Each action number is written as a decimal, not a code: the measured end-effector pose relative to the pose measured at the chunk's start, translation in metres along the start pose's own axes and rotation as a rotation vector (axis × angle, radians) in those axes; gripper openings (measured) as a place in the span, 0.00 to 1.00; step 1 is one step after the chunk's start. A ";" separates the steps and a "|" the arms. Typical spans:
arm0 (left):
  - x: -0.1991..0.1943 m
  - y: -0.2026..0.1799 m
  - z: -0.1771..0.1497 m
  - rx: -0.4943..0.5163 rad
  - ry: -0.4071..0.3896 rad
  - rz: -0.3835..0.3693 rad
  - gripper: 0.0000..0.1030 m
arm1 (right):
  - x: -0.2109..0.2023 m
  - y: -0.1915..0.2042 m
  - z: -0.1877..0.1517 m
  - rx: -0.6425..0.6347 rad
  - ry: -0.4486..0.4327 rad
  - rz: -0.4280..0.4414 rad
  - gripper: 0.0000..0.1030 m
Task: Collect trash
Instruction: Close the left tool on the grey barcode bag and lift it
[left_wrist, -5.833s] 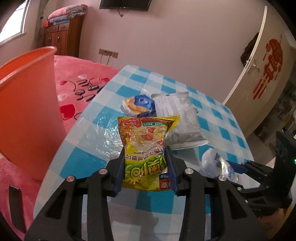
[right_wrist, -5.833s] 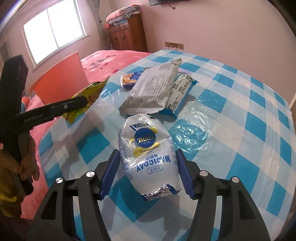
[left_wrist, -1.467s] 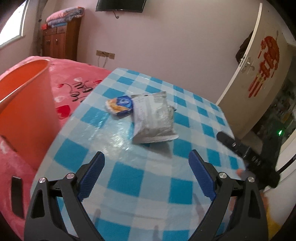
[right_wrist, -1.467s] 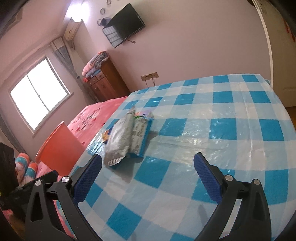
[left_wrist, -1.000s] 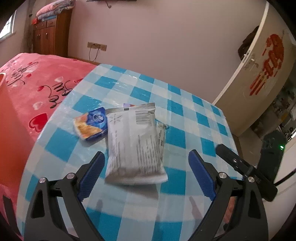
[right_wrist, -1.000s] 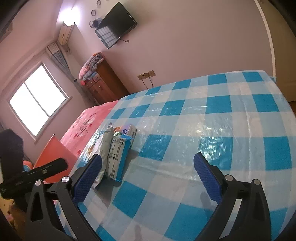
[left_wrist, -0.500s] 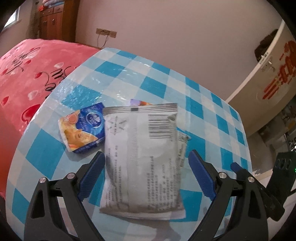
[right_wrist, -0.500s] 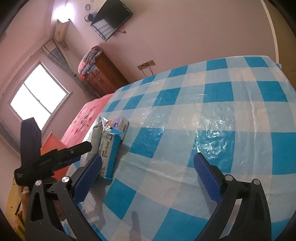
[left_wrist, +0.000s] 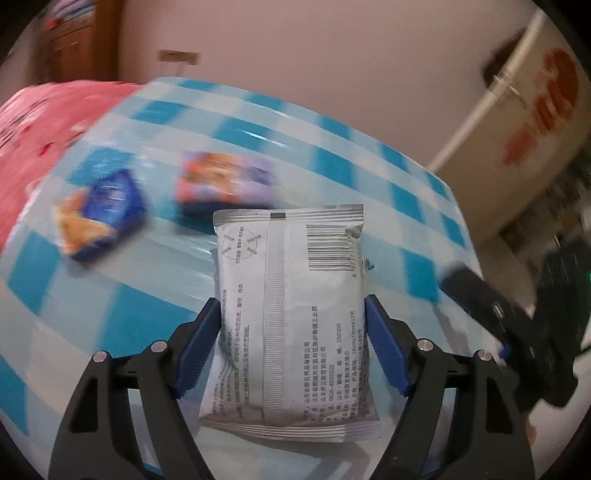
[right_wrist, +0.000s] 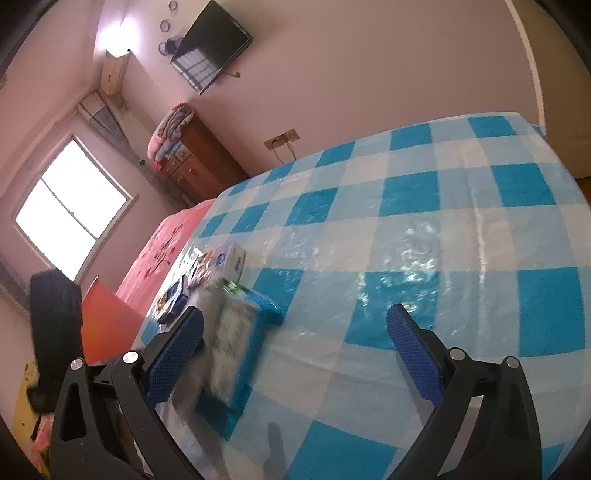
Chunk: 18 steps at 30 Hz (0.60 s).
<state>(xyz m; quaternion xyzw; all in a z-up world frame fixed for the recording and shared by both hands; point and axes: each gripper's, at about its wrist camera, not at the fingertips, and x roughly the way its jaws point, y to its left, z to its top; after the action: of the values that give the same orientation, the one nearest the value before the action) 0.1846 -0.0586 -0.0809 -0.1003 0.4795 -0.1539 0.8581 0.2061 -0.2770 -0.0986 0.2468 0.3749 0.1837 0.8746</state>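
While we grip: our left gripper (left_wrist: 291, 332) is clamped on the grey pack (left_wrist: 291, 310), blue pads (left_wrist: 199, 343) pressed to both its sides.
Grey pack: it stands printed back toward us, barcode at its upper right, bottom seam nearest the left wrist camera; we cannot tell whether it touches the cloth (left_wrist: 110, 295).
Right gripper: our right gripper (right_wrist: 295, 347) hangs over the cloth (right_wrist: 406, 229) with its pads (right_wrist: 413, 347) wide apart and nothing between them.
Blue packet: a blue and orange packet (left_wrist: 99, 218) lies on the cloth to the left of the grey pack, well apart from it, blurred.
Orange packet: an orange and purple packet (left_wrist: 225, 181) lies just beyond the grey pack's top edge, also blurred.
Pile from the right: we see blurred wrappers (right_wrist: 229, 325) beside our left pad (right_wrist: 173, 354), and small packets (right_wrist: 218, 266) further along the table edge.
Bin: an orange bin (right_wrist: 107, 325) stands past the table's left edge, next to the pink bed (right_wrist: 166, 240).
Other gripper in view: the right gripper's black body (left_wrist: 517, 321) shows at the right of the left wrist view, blurred.
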 end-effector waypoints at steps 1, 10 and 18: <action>0.001 -0.006 -0.003 0.005 0.004 -0.016 0.75 | -0.001 -0.002 0.000 0.005 -0.003 -0.002 0.95; -0.023 0.005 -0.014 -0.047 -0.047 0.012 0.75 | 0.003 0.001 -0.002 -0.011 0.019 -0.009 0.95; -0.041 0.034 -0.021 -0.099 -0.083 0.070 0.75 | 0.017 0.025 -0.014 -0.074 0.072 -0.017 0.95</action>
<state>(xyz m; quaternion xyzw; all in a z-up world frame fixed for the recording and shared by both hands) 0.1524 -0.0129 -0.0699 -0.1320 0.4539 -0.0958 0.8760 0.2039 -0.2440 -0.1025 0.2044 0.4012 0.1986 0.8705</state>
